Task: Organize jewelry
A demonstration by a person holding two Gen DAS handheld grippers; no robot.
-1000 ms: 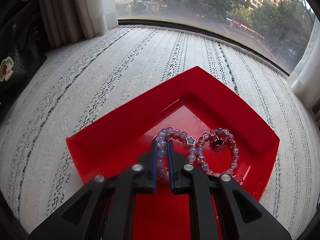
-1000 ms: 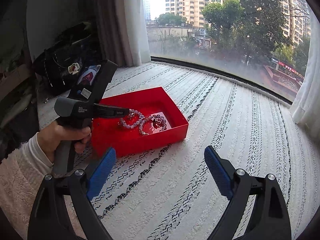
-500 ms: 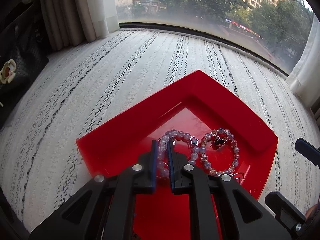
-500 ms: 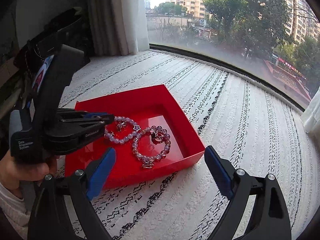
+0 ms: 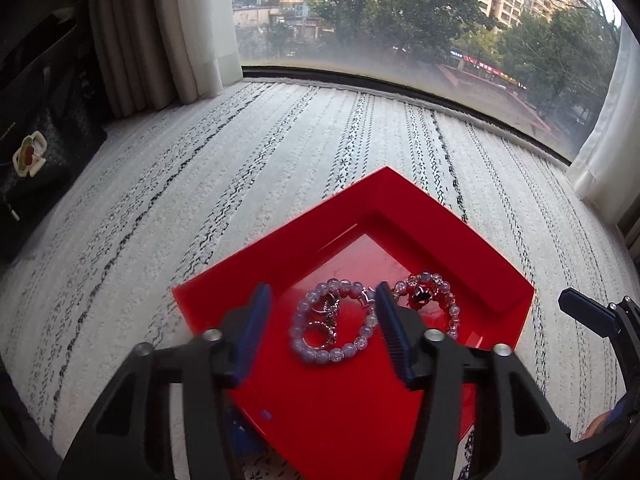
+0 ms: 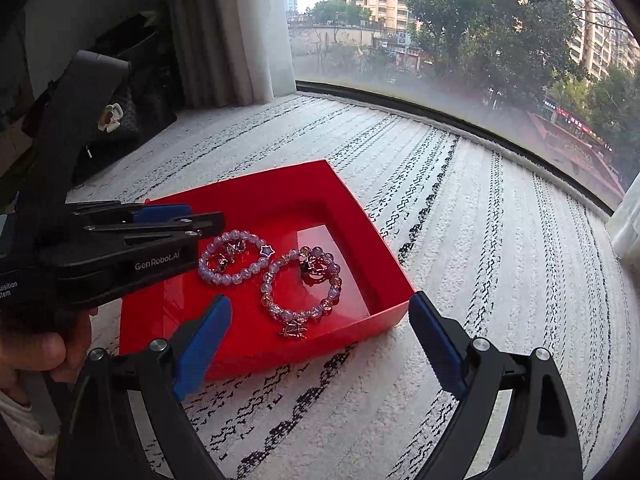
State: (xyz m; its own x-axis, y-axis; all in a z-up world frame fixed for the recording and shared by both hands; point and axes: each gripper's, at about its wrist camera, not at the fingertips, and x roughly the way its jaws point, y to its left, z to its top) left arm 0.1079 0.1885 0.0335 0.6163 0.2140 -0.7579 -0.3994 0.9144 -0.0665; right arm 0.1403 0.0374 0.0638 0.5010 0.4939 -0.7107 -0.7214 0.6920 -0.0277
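Observation:
A red tray (image 5: 440, 216) (image 6: 288, 184) sits on the white striped rug. A pale purple bead bracelet (image 5: 308, 350) (image 6: 232, 276) with a star charm lies in it, and a pink bead bracelet (image 5: 444, 296) (image 6: 280, 308) with a dark red charm lies beside it. My left gripper (image 5: 322, 334) (image 6: 200, 220) is open and empty, its fingers on either side of the purple bracelet. My right gripper (image 6: 320, 344) is open and empty, just in front of the tray's near edge.
A black handbag (image 5: 28, 152) (image 6: 116, 128) with a white and red charm lies at the far left by the curtains (image 5: 172, 32). A window (image 6: 440, 60) runs along the back. A white curtain (image 5: 608, 152) hangs at the right.
My left gripper has opened and let go of the purple bracelet, which now lies flat in the tray. My right gripper has moved closer to the tray.

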